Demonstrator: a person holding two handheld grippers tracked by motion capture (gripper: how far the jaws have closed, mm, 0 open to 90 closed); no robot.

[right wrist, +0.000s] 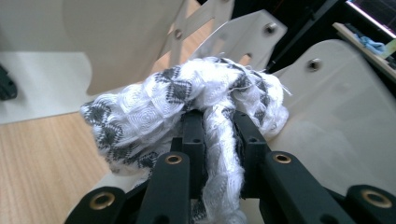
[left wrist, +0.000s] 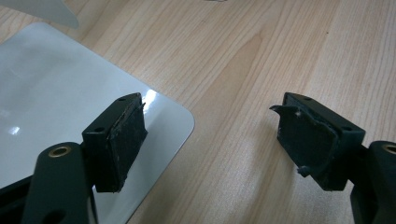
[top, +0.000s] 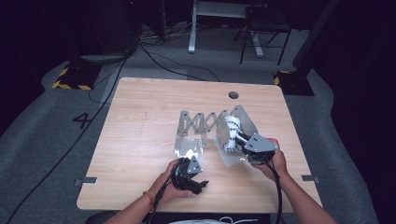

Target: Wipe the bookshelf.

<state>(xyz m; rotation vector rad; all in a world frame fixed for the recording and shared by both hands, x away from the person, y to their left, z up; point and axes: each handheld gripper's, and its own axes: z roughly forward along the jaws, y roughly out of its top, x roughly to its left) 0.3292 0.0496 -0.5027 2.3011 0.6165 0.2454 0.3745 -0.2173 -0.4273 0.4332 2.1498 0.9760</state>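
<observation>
between the right gripper's [right wrist: 219, 140] jaws sits the bunched patterned cloth [right wrist: 187, 102].

Both forearms are bare, with no sleeves; the left wrist wears a thin orange band [top: 150, 198]. The left gripper [left wrist: 212, 140] is black, its two blocky jaws faced with worn, chipped dark pads, small screw holes on top and brass-coloured rivets at the arm joints. A grey three-cornered plate [top: 193, 164] sits on it. The right gripper [right wrist: 219, 140] is likewise black with brass rivets, topped by a grey plate [top: 259, 143] dotted with screws at 12 o'clock of the hand. A black cable [top: 279, 196] trails from it.
</observation>
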